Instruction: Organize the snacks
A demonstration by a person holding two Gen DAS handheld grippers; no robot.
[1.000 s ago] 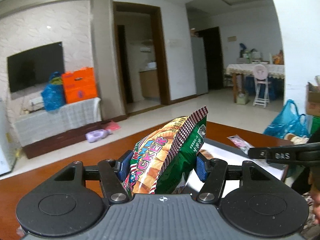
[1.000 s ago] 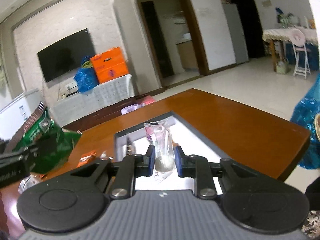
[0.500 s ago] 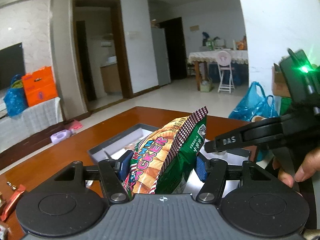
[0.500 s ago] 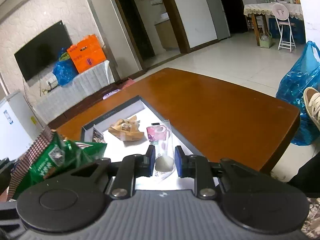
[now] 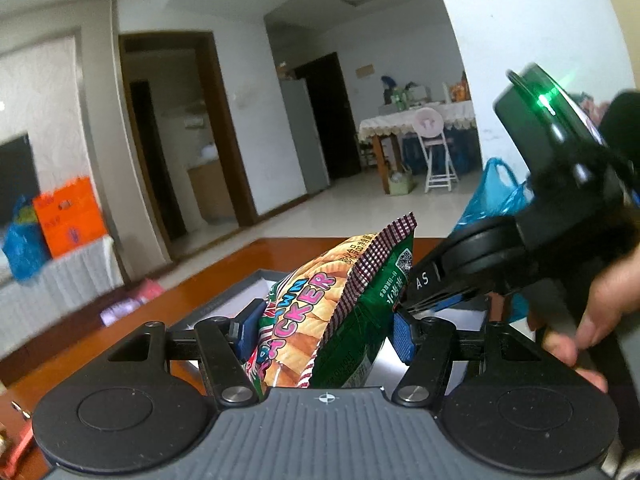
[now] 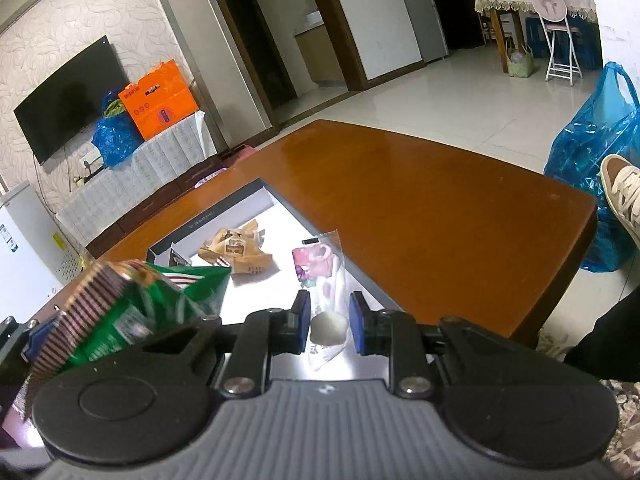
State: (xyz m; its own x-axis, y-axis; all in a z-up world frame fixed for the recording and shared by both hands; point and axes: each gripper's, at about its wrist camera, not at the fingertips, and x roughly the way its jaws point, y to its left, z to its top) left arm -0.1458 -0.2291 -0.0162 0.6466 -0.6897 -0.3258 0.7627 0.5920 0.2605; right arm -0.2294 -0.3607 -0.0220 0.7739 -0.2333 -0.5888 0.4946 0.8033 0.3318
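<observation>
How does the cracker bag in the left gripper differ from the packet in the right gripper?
The cracker bag is puffy, opaque and printed green and orange; the clear packet is slim and see-through, with a pink print and a pale lump inside. The cracker bag holds the left gripper with its jaws wide apart; the clear packet leaves the right gripper nearly closed. Both are clamped and held over the white tray.

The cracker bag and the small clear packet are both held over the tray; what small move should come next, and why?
Probably lower the right gripper and release the clear packet into the tray: it hangs above bare white floor, while the cracker bag in the left gripper is bulkier.
</observation>
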